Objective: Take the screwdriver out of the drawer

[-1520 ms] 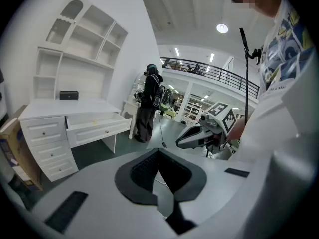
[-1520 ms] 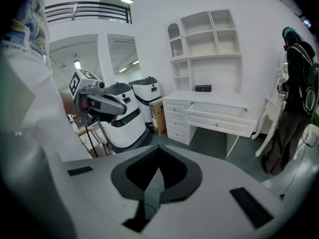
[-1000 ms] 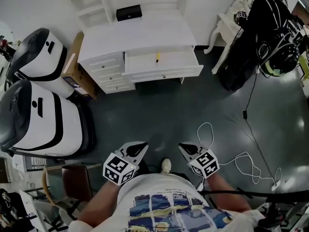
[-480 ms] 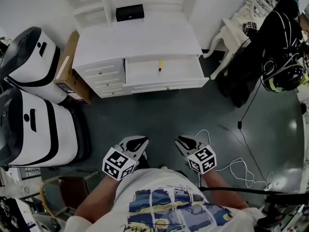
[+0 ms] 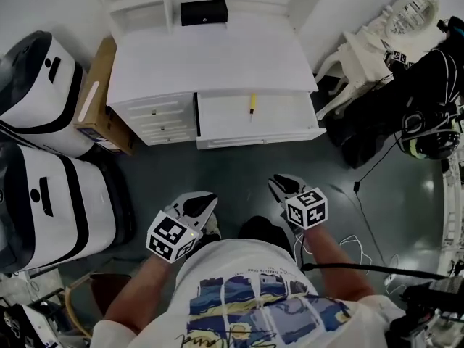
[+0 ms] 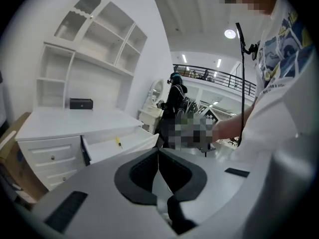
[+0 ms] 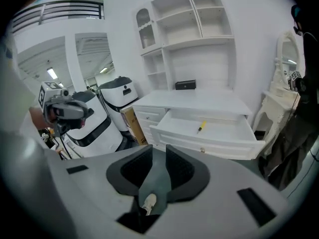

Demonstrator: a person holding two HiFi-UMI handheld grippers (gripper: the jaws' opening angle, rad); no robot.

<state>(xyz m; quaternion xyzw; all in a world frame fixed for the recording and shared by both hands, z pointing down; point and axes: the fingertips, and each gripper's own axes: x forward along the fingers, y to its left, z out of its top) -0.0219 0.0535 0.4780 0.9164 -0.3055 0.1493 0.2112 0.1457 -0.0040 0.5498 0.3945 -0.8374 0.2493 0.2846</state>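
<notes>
The left gripper (image 5: 206,200) has its jaws pressed together on nothing. Beside it, the right gripper (image 5: 279,185) has jaws that have just been opening; they now stand a narrow gap apart with only dark floor showing between them. Ahead of both tips and well apart from them is the open drawer (image 5: 261,135) of a white desk (image 5: 210,56). The screwdriver (image 5: 252,103), yellow-handled, lies inside it toward the back. Farthest off, on the desktop, sits a small black box (image 5: 204,11), possibly a case.

One screwdriver (image 5: 252,104), one open drawer (image 5: 284,116)
</notes>
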